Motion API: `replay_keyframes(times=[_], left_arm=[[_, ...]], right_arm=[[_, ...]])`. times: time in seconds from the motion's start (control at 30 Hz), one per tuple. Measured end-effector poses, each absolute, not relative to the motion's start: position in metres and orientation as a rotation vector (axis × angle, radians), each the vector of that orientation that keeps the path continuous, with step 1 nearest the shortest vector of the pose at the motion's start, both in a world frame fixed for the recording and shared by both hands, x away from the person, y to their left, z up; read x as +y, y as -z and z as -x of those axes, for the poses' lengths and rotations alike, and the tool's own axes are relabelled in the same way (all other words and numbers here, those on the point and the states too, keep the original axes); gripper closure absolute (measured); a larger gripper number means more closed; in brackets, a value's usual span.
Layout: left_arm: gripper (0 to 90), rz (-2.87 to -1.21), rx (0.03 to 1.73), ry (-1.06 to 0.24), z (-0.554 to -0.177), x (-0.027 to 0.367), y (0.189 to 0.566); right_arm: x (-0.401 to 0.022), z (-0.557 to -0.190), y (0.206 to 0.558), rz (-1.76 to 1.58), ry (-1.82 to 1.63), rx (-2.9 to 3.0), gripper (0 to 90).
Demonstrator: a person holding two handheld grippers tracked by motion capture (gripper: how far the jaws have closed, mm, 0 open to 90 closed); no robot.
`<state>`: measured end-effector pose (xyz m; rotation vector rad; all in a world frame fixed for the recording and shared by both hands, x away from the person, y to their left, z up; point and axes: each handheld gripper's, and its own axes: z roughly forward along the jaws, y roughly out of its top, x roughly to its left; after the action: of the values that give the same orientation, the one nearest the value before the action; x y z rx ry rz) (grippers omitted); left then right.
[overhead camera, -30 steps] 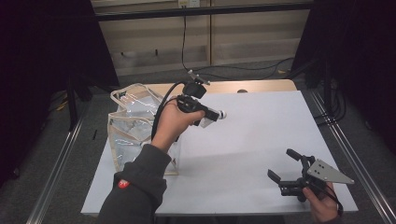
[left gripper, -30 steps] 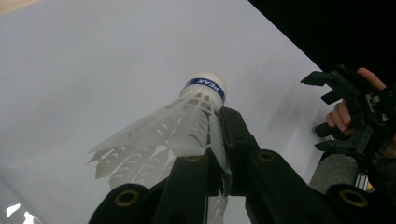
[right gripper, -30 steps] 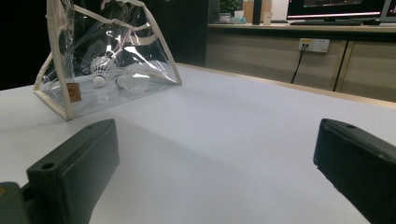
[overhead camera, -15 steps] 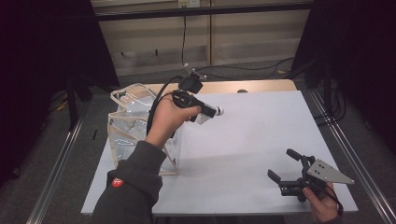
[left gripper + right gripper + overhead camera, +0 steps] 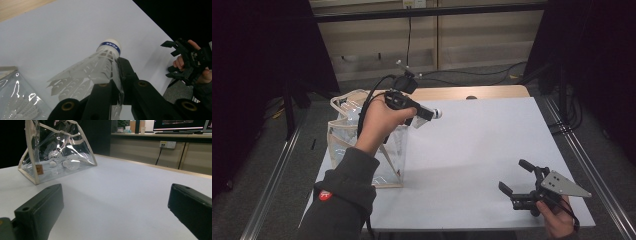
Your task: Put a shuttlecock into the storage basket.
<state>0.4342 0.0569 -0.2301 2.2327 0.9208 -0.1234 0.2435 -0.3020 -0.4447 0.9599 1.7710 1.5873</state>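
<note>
the left gripper [image 5: 424, 114] hung in the air above the white surface [image 5: 482, 145], just beside the clear bag [image 5: 347, 135] at the surface's left edge. its jaws were closed tight on a white shuttlecock [image 5: 100, 67], pinching the feather skirt, with the blue-banded cork tip pointing away past the jaw ends. more shuttlecocks [image 5: 71, 163] lay inside the bag, which stood on the surface. the right gripper [image 5: 518, 176] rested low near the surface's front right corner, well apart from the bag, its jaws spread wide with nothing between them.
</note>
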Motion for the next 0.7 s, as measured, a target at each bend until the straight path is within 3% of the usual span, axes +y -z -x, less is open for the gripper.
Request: replay_keyframes(times=[0.7], left_arm=[[88.7, -2.230, 0.948, 0.094, -0.437, 0.075, 0.220]], right_arm=[[-0.302, -0.243, 0.445, -0.958, -1.586, 1.773, 0.1]])
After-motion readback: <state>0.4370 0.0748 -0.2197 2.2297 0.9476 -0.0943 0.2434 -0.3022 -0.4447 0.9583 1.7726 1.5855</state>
